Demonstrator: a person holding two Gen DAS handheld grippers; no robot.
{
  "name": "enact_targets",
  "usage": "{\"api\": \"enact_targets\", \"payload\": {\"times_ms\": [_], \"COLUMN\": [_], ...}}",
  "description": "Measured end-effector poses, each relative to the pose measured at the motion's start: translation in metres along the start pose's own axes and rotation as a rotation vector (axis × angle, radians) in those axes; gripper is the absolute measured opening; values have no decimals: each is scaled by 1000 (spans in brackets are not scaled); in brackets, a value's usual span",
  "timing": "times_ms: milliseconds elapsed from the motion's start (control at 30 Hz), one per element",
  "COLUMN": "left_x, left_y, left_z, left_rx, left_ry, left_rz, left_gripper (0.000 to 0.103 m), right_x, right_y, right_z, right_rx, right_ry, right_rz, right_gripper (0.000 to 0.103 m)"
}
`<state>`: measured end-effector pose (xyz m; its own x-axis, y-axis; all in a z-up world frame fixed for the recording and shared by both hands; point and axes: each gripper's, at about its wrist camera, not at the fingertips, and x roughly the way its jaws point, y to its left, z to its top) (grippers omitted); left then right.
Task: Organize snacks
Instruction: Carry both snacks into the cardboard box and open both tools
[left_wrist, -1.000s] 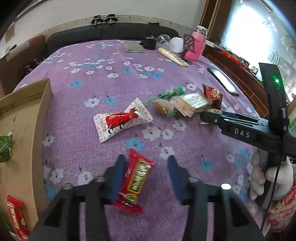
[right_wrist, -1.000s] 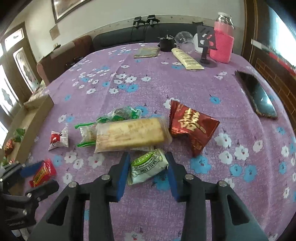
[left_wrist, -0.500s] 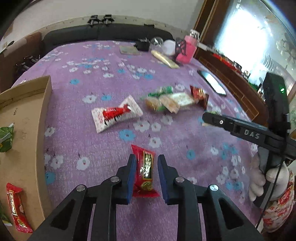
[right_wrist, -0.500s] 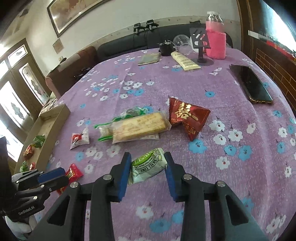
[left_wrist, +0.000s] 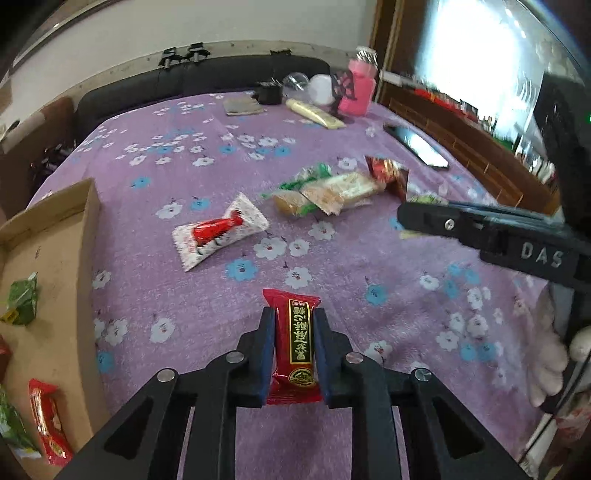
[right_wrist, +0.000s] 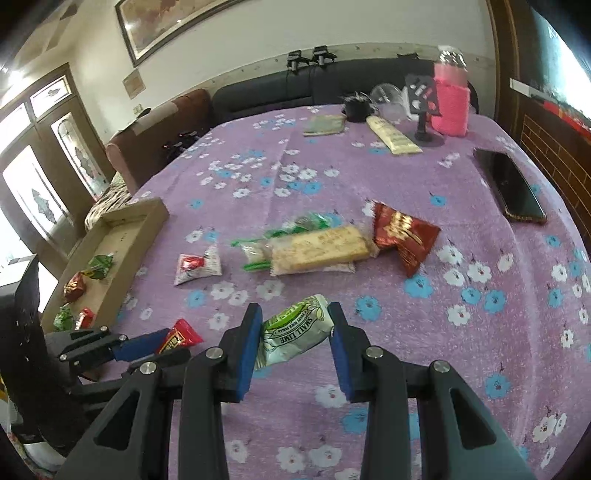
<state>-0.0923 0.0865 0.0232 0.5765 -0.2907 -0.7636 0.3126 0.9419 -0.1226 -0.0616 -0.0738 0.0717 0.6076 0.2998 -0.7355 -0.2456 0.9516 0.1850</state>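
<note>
Your left gripper (left_wrist: 293, 347) pinched a red foil snack bar (left_wrist: 294, 341); your right gripper (right_wrist: 295, 343) clasped a green-and-white lime packet (right_wrist: 293, 332). The cardboard tray (right_wrist: 122, 236), left of frame, held several snacks; five wrapped snacks (right_wrist: 317, 247) remained mid-frame, I judged.

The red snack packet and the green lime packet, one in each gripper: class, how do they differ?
The red snack packet has gold-on-black lettering; the green lime packet is pale green and white. The red one sits upright in the left gripper; the green lies slanted in the right gripper. Both are clamped above the table.
</note>
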Motion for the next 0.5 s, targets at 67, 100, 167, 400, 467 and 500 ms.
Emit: {"api": "enact_targets", "payload": {"times_ms": [67, 100, 167, 400, 467, 500], "left_x": [-12, -20, -34, -74, -78, -81], "left_y": [13, 21, 35, 109, 127, 136], "left_z": [-2, -3, -4, -15, -19, -21], "left_rx": [-53, -84, -126, -285, -317, -331], "left_ry": [-25, -40, -67, -143, -152, -156], "left_rz": [-28, -35, -29, 59, 84, 96], "left_gripper": [20, 20, 20, 20, 20, 20], "right_x": [0, 2, 4, 23, 29, 32], "right_y": [10, 18, 29, 95, 118, 129], "right_z": [2, 3, 4, 9, 11, 11], "right_rx": [-12, -22, -39, -144, -180, -196], "right_ry": [1, 4, 11, 39, 46, 48], "right_rz": [21, 36, 55, 138, 165, 178], "right_gripper": [35, 35, 35, 35, 35, 35]}}
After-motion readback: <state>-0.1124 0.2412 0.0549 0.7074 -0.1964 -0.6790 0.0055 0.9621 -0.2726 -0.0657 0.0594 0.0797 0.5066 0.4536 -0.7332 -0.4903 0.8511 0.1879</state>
